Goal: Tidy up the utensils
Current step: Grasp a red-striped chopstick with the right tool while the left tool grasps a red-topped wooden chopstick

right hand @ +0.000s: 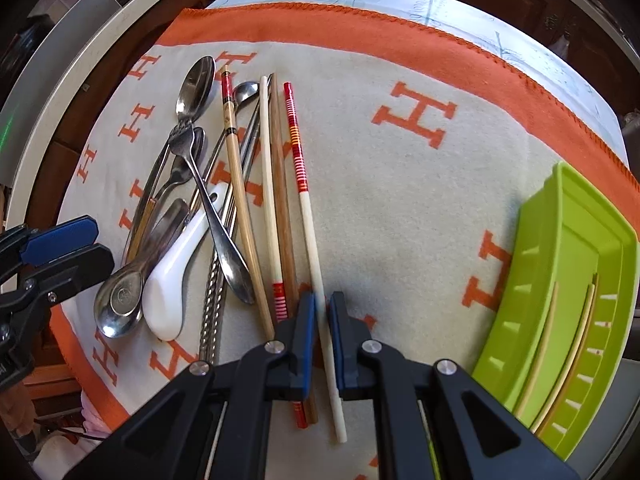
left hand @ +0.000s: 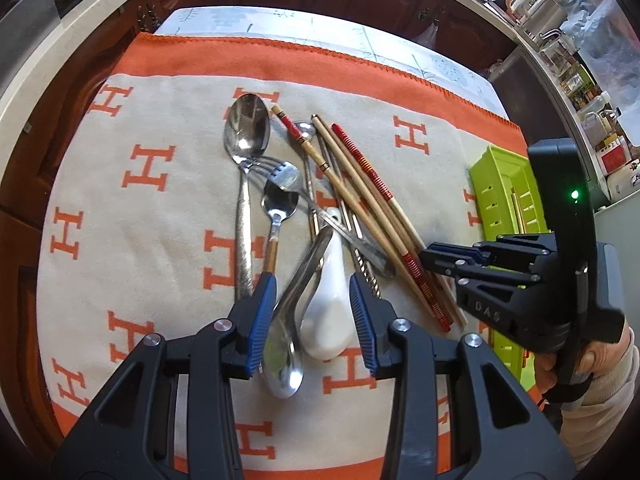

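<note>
Utensils lie in a loose heap on a cream blanket (right hand: pixel 400 200) with orange H motifs and an orange border, spread over a table. Left gripper (left hand: pixel 312 300) hovers low over the near end of the heap, its blue-padded fingers (left hand: pixel 262 312) spread wide to either side of a white ceramic spoon (left hand: pixel 330 320) and a steel soup spoon (left hand: pixel 284 352); neither pad touches them. These two spoons lie side by side, bowls toward the camera. Beyond them rest a large steel spoon (left hand: pixel 246 128), a fork (left hand: pixel 280 172) crossing a smaller spoon (left hand: pixel 280 204) with a wooden-coloured handle, and a small ladle-like spoon (left hand: pixel 306 130) partly hidden under chopsticks.

Right gripper (right hand: pixel 322 312) sits at the near end of the chopstick group, jaws narrowed around a pale chopstick with a red-striped far end (right hand: pixel 308 216); the blue pads stand just beside the shaft, and actual contact cannot be told. Immediately to its left lie a brown wooden chopstick (right hand: pixel 280 184), a white one with a red-banded near end (right hand: pixel 267 184), a bamboo one with a red tip (right hand: pixel 238 176) and twisted metal chopsticks (right hand: pixel 214 304).

Green slotted tray (right hand: pixel 560 280) stands at the blanket's right edge, well apart from the heap, with two pale chopsticks (right hand: pixel 568 360) already lying inside. A person's hand (left hand: pixel 576 360) grips the right tool's handle.
</note>
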Motion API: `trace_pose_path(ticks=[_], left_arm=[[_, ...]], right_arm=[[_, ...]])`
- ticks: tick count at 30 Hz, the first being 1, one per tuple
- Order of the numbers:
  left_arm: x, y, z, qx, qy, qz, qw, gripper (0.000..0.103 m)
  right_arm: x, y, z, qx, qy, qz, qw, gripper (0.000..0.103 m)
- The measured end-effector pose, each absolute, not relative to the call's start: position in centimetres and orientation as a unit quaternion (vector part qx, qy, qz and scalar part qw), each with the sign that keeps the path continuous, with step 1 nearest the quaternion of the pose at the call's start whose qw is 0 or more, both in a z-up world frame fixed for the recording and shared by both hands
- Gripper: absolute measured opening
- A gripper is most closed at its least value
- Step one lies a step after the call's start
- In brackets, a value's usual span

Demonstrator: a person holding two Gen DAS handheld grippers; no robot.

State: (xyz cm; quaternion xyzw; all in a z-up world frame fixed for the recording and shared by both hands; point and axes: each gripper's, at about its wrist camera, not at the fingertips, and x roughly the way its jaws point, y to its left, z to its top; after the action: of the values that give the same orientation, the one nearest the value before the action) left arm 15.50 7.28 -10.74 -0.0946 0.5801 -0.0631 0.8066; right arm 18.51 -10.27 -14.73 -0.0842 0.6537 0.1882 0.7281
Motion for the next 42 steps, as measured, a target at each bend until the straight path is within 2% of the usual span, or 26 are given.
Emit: trace_pose_path(ticks=[6, 15, 25, 39, 42], left_arm=[[17.3, 6.2, -10.8, -0.103, 0.583, -0.067, 0.803, 0.035], [21.3, 5.1, -11.2, -0.127, 0.597, -0.063, 0.790, 0.034], [25.0, 4.8, -14.5, -0.151, 0.634, -0.030, 0.758, 0.014], [26.2, 3.3, -16.6, -0.132, 0.641, -0.006, 0.756, 0.013], [26.1, 2.9, -16.5, -0.135, 0.638, -0.008, 0.758, 0.009]], right_arm=[[19.8, -9.0, -15.0, -0.085, 0.642, 0.180, 0.740, 0.008], [20.4, -12.1, -15.0, -0.004, 0.644, 0.138, 0.752, 0.005], [19.7, -14.0, -15.4, 0.035, 0.642, 0.140, 0.753, 0.005], [19.2, -15.1, -15.2, 0.056, 0.636, 0.156, 0.754, 0.005], [19.1, -15.3, -15.2, 0.059, 0.634, 0.157, 0.754, 0.005]])
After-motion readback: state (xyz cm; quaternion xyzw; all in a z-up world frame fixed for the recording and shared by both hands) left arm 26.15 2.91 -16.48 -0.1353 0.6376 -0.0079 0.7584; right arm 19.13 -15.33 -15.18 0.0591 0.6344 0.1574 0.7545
